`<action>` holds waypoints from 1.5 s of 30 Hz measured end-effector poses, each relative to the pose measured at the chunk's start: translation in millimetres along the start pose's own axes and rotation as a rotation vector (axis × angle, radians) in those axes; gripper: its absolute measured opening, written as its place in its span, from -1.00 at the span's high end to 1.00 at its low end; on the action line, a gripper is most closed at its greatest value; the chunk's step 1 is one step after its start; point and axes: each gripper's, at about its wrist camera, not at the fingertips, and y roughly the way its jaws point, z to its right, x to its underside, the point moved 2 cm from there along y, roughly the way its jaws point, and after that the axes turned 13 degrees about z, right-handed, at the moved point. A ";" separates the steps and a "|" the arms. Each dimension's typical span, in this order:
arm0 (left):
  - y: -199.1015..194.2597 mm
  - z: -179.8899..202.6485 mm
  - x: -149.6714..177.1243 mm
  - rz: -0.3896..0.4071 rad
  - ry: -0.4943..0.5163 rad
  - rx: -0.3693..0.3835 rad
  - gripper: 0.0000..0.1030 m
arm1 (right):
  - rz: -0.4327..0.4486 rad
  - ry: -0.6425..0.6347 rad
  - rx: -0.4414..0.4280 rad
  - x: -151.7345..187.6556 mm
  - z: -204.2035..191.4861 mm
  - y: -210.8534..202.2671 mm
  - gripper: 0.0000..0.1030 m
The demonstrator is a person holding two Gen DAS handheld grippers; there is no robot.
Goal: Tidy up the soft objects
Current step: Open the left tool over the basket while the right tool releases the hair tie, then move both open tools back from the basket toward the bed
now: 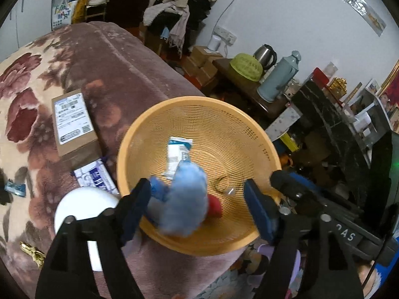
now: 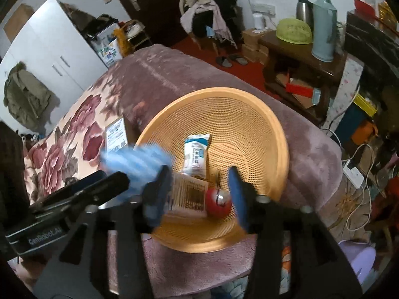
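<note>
Blue plush toy [image 1: 185,199] over basket [image 1: 224,114], both claws apart, empty; "GenRobot.AI" on left claw.

Cardboard box [image 1: 74,124] on floral blanket [image 1: 30,79]; thermos [image 2: 324,25]

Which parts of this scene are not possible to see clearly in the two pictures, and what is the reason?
- Fluffy light-blue soft toy: motion-blurred in both wrist views, so shape and any contact with the pads are unclear.
- Red round object: partly covered by the toy in the left view.
- White packet in the orange mesh basket: print too small.
- White round object: hidden behind the left gripper.
</note>
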 end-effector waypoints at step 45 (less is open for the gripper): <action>-75.1 -91.3 35.5 0.002 -0.033 -0.198 -0.98 | -0.085 -0.153 0.022 36.4 -59.9 -3.6 -1.00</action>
